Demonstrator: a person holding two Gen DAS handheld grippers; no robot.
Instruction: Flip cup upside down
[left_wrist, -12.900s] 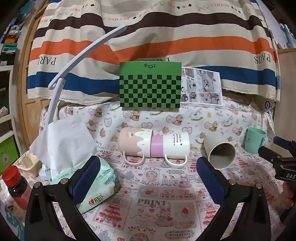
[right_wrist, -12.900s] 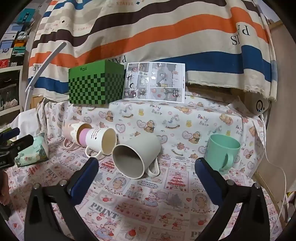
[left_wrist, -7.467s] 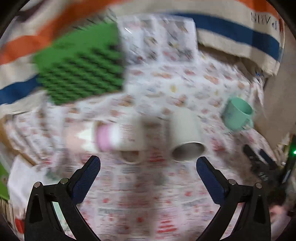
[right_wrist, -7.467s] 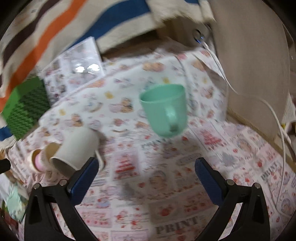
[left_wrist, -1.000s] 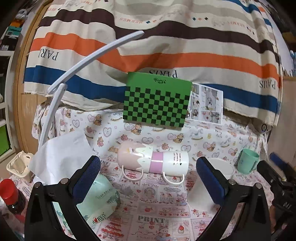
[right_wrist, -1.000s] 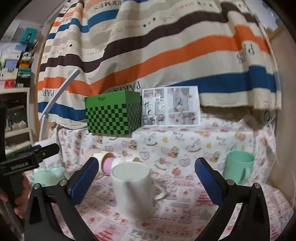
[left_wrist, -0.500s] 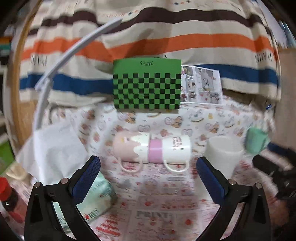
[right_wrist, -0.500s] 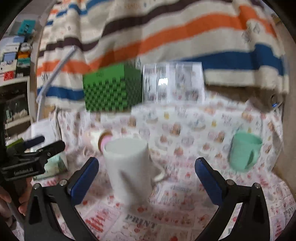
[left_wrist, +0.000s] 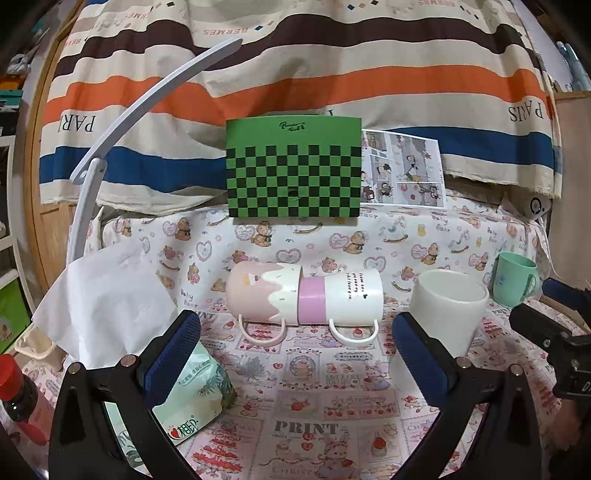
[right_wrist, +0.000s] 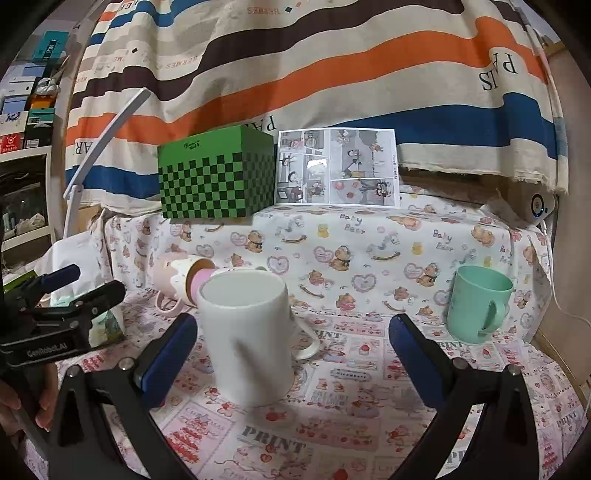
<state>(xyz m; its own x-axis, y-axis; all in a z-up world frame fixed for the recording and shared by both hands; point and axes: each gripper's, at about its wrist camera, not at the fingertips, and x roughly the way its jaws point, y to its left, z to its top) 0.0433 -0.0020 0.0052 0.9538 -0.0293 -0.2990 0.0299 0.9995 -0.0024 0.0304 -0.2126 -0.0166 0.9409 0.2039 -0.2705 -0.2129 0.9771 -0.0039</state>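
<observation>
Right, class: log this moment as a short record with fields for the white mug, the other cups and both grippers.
white mug: standing base up on the tablecloth, handle to the camera's right
pink and white cups: lying on their sides, nested, handles toward the camera
green cup: upright, mouth up
left gripper: open, holding nothing
right gripper: open, holding nothing

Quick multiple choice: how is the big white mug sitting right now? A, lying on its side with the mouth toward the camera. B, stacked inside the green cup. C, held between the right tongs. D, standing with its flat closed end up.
D: the white mug stands on the tablecloth with a flat closed end on top, free of the open right tongs and apart from the green cup.
</observation>
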